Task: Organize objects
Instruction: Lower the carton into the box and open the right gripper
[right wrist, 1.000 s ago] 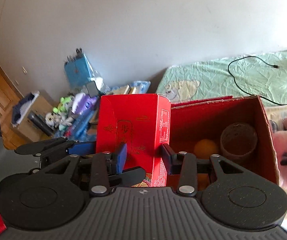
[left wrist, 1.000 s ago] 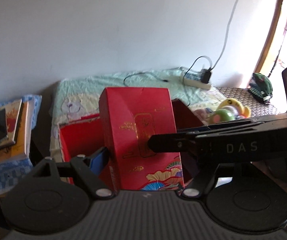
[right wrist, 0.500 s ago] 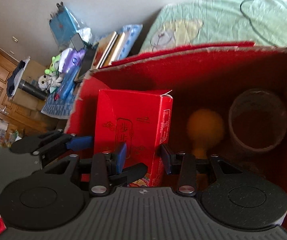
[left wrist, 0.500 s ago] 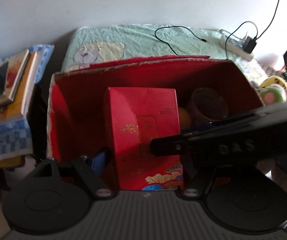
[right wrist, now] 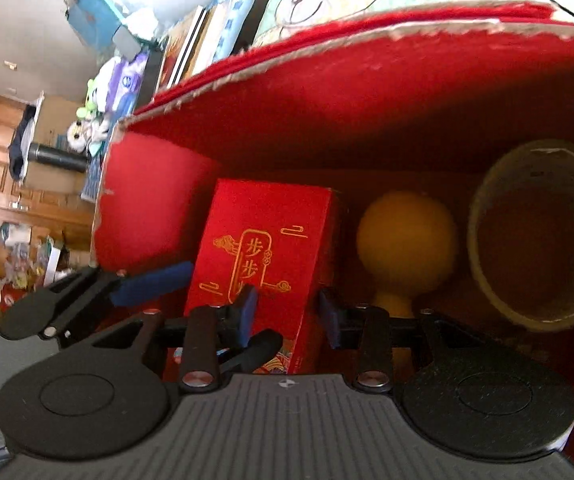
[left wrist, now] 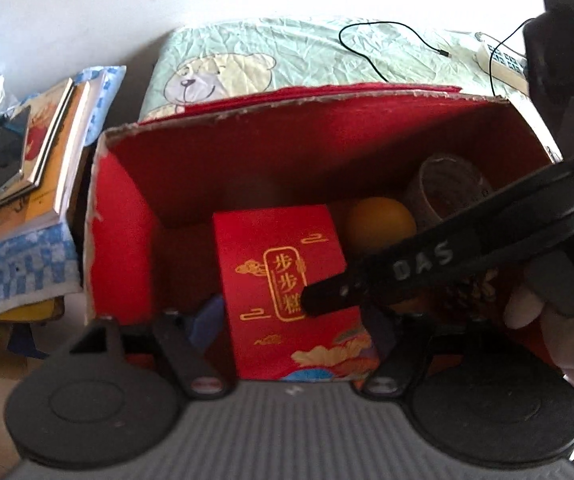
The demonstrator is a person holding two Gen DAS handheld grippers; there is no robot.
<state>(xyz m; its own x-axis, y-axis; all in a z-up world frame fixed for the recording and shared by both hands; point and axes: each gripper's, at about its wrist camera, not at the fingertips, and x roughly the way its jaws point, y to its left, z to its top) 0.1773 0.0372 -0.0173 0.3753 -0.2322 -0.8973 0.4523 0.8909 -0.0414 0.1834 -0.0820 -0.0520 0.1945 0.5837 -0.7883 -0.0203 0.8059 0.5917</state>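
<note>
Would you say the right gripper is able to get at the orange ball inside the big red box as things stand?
Probably not yet: the right gripper straddles the small red carton, which fills its jaws. The orange ball sits uncovered just right of the carton, inside the red box.

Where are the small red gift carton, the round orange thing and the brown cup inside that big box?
Small red gift carton (left wrist: 283, 276), left wrist view, front face.
Round orange thing (right wrist: 407, 236), right wrist view, its bulb.
Brown cup (right wrist: 539, 236), right wrist view, inner wall.

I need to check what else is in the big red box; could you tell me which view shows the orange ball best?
The right wrist view: the orange ball shows whole. In the left wrist view, the right gripper hides its lower part.
</note>
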